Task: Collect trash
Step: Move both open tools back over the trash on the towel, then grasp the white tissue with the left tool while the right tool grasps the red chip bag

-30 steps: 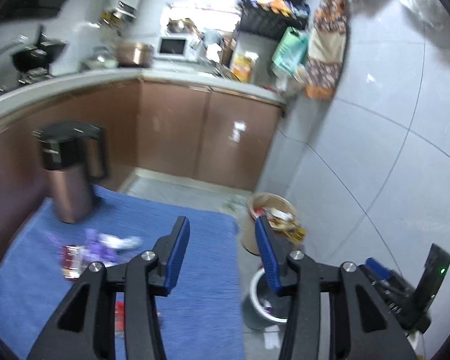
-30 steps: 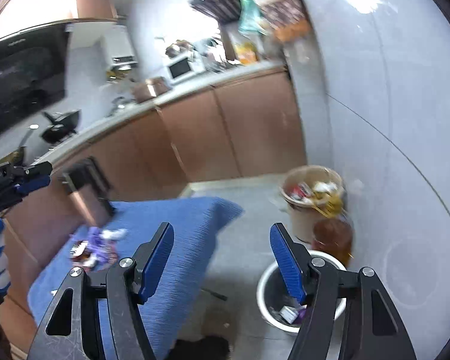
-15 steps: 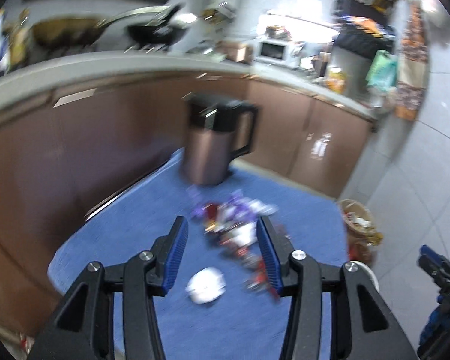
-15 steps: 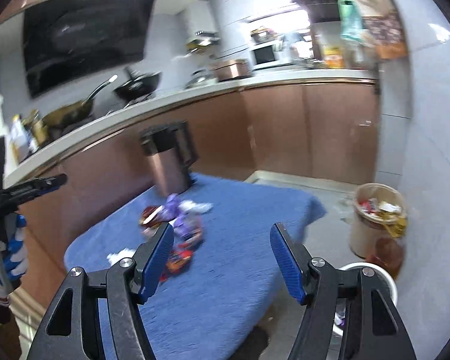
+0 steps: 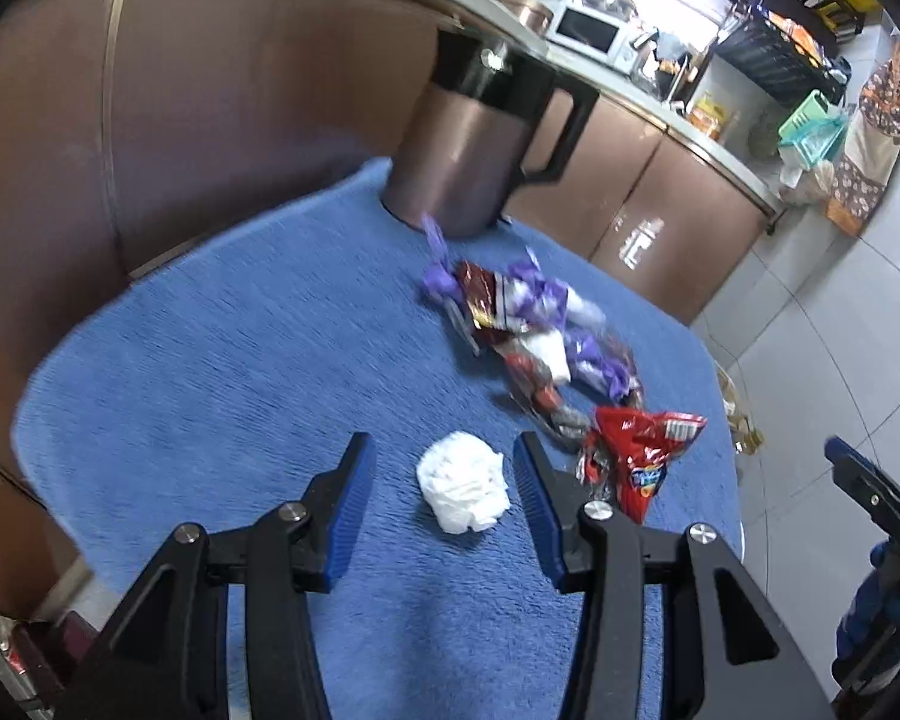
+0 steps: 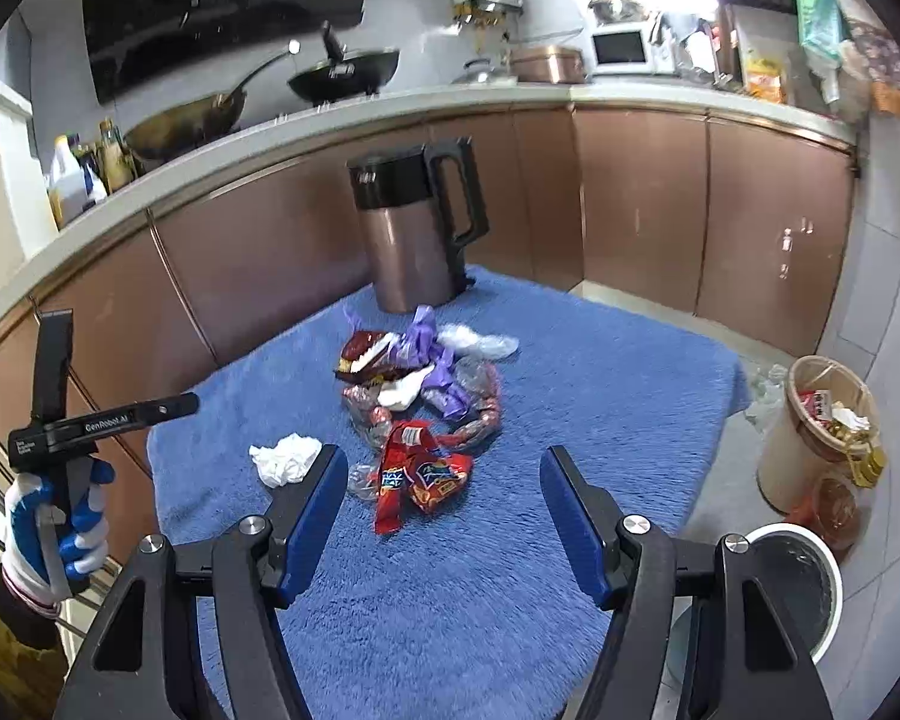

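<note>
The left tool (image 5: pixel 441 480) is held wide open above the blue-covered surface (image 5: pixel 222 372), nothing gripped; a crumpled white tissue (image 5: pixel 463 490) is seen lying between its fingers (image 5: pixel 348 510), untouched. A red snack bag (image 5: pixel 636 450) is found just right of the tissue, and a heap of purple and red wrappers (image 5: pixel 522 324) lies beyond it, near a brown kettle (image 5: pixel 468 150) standing upright at the far edge. The right tool (image 6: pixel 444 519) is likewise wide open and empty, held above the near part of the surface. On the floor to the right, a white-rimmed bin (image 6: pixel 804 576) and a tan waste basket (image 6: pixel 804 438) holding rubbish are observed.
</note>
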